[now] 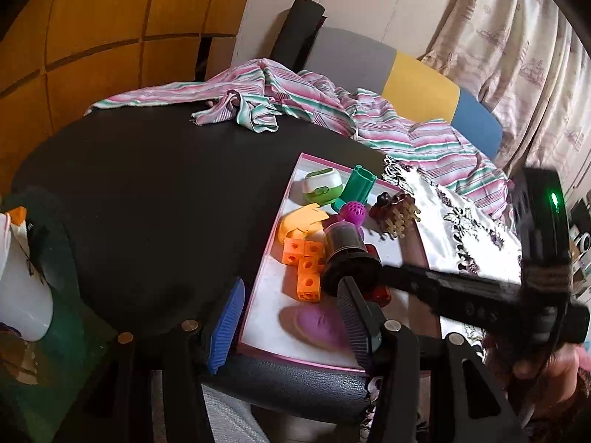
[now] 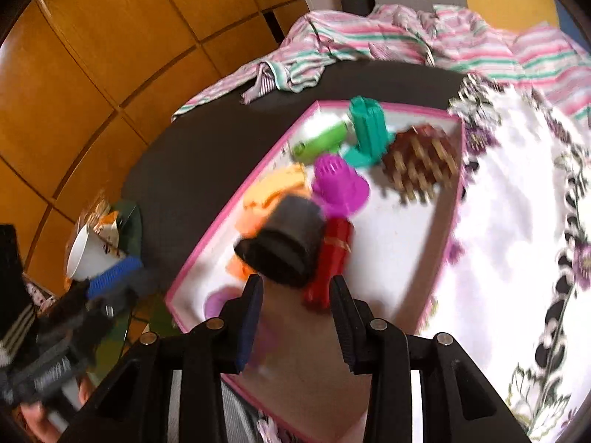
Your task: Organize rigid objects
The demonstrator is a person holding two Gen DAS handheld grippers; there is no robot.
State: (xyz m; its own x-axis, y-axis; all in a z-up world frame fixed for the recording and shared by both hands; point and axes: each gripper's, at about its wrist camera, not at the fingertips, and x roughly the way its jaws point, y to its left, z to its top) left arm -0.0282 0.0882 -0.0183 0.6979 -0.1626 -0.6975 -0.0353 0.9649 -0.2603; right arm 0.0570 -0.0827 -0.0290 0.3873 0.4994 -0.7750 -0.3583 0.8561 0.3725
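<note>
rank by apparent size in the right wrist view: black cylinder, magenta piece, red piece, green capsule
1. black cylinder, though it sits nearest the camera, which inflates it
2. magenta piece and red piece, too alike to rank
3. green capsule, farthest away

A tray of small toys ahead of both sets of jaws

The tray [image 2: 448, 221] lies on a table [image 1: 147, 203]. From the right wrist, a jar [image 2: 284, 247] lies tipped in it just ahead of the jaws, a bottle [image 2: 330, 258] touching it on the right, a strainer [image 2: 340, 184] beyond, a tube [image 2: 369, 133] and a hair clip [image 2: 421, 158] farthest off. From the left wrist, linked blocks [image 1: 304, 264] lie left of the jar, a cup [image 1: 22, 288] well left of the jaws, and crumpled cloth [image 1: 258, 92] behind the tray.
</note>
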